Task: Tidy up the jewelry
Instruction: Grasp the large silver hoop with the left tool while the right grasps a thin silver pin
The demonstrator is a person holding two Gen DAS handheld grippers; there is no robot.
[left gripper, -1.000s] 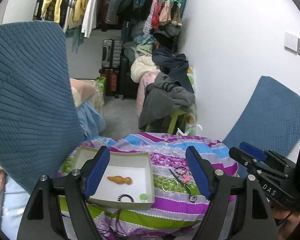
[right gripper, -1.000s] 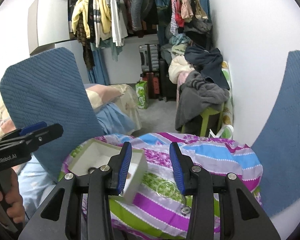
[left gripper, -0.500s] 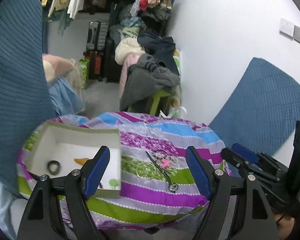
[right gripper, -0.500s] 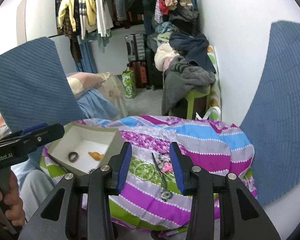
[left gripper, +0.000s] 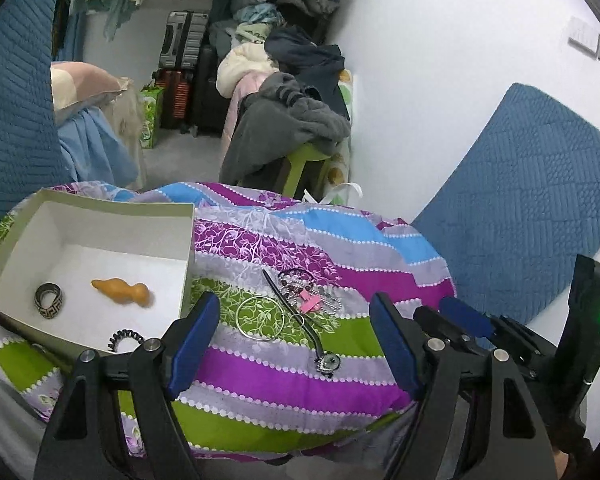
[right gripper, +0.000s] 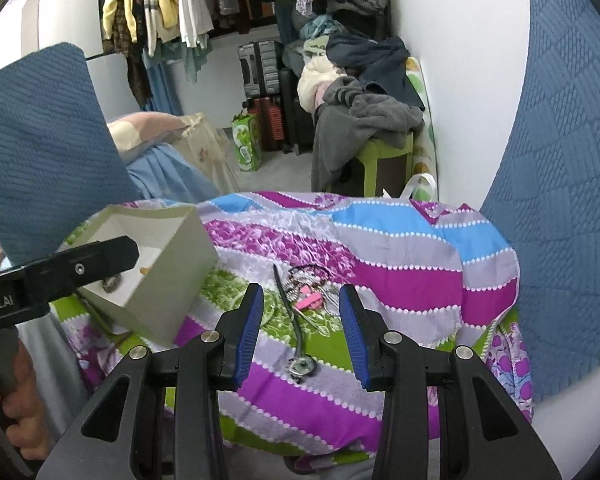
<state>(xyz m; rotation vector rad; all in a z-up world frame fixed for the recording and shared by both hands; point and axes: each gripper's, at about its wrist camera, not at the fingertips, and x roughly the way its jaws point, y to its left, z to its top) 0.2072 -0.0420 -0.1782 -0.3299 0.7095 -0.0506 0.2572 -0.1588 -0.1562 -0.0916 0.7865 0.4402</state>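
Note:
A white open box [left gripper: 112, 216] sits at the left on a striped cloth. It holds a patterned ring [left gripper: 49, 299], an orange piece [left gripper: 121, 290] and a black coiled band [left gripper: 125, 338]. On the cloth beside it lie a silver bangle [left gripper: 260, 317], a black cord necklace with a round pendant [left gripper: 326, 362] and a heap of beads with a pink clip [left gripper: 308, 292]. My left gripper [left gripper: 296, 340] is open and empty above the bangle. My right gripper [right gripper: 302, 328] is open and empty above the heap [right gripper: 310, 286]. The box [right gripper: 160, 248] also shows in the right wrist view.
The striped cloth [left gripper: 284, 396] covers a small round surface that drops off at the front and right. Blue quilted cushions [left gripper: 532, 200] stand at right and left. A green stool piled with clothes [left gripper: 296, 128], suitcases and hanging clothes fill the back. The white wall is close on the right.
Both grippers have tilted down and moved toward the jewelry heap. The left has swung right, off the box and over the bangle. The right jaws have opened wider.

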